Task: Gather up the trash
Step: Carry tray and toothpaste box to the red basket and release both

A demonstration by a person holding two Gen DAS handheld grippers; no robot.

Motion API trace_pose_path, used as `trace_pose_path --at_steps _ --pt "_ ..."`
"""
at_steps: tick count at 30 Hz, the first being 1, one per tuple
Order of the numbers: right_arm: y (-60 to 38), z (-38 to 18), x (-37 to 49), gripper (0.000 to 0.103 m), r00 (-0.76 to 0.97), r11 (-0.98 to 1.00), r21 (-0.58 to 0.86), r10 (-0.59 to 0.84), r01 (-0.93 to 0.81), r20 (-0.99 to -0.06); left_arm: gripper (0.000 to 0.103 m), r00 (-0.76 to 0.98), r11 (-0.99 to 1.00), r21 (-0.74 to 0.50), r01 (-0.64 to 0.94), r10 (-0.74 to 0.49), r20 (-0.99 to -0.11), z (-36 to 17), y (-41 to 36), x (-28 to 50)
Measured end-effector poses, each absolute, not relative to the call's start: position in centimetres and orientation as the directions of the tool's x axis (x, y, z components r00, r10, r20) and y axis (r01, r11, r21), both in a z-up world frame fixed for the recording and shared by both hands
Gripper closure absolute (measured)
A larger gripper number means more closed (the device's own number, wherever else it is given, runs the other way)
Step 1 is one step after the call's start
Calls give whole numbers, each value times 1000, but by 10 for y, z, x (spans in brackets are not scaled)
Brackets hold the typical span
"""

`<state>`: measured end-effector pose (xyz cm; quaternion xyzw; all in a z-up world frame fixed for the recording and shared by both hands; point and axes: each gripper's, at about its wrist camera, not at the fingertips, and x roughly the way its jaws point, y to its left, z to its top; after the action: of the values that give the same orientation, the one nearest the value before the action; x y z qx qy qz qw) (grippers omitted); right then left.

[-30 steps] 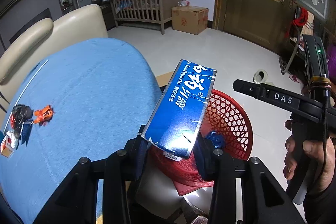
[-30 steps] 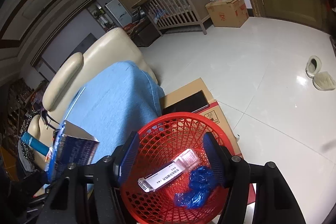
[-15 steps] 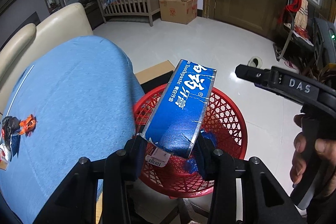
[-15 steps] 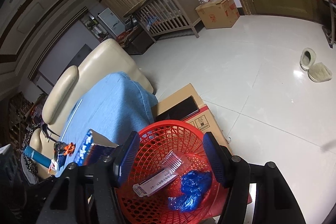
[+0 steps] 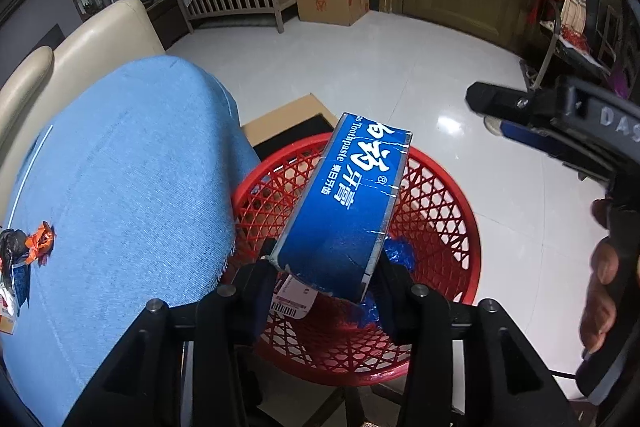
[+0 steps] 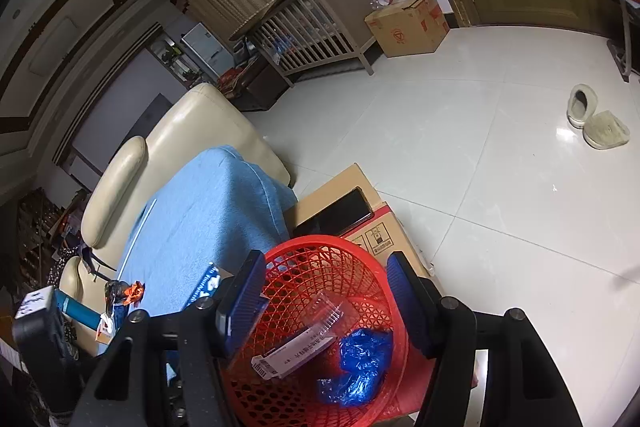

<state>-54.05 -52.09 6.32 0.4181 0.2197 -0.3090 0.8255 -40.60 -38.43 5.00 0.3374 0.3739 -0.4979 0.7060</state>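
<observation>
Over the basket, left gripper (image 5: 326, 281): jaws opening right now, blue toothpaste box (image 5: 346, 203) between them, lower end at the pads, top end tilted up and away.
Grip status: box not fallen yet; pads look about to lose it, contact hard to call at this instant.
Box position: directly above the red basket (image 5: 448, 195), well inside the rim line, clear of the blue cloth (image 5: 128, 163).
Right gripper (image 6: 324, 299): jaws parted, nothing between them, aimed down at the same basket from just beside it.
Holding hand (image 5: 606, 283): wrapped round the right tool's handle at the edge of the left view.
Basket contents: white barcode carton (image 6: 294, 351), clear plastic piece (image 6: 326, 311), crumpled blue wrapper (image 6: 356, 359) lying on the bottom.
Basket footing: perched on a cardboard box (image 6: 360, 203) against the cloth-covered seat.
Remaining trash: orange wrapper (image 5: 40, 239) and black scraps (image 5: 12, 253) on the cloth, well apart from the basket.
Step in hand: the drop, by the look of it — release of the toothpaste box into the basket.
Next move calls for: jaws wide enough to free the box cleanly, then a swing back over the cloth toward the small wrappers.
Watch point: tall box could tip across the rim rather than settle flat.
</observation>
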Motion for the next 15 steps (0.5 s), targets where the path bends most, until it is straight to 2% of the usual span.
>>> trace_pose_path --at_steps 2,5,15 --pt "-521 63 -541 36 712 458 555 -326 694 -621 52 228 278 113 954 -426 -876 44 -387 -406" --pt "-520 64 -539 36 713 461 555 -325 693 -621 37 233 290 115 950 -412 -881 41 -386 -404" --pt "-508 67 -523 36 723 499 545 -295 674 -625 36 253 339 108 935 -421 -871 51 -373 -387"
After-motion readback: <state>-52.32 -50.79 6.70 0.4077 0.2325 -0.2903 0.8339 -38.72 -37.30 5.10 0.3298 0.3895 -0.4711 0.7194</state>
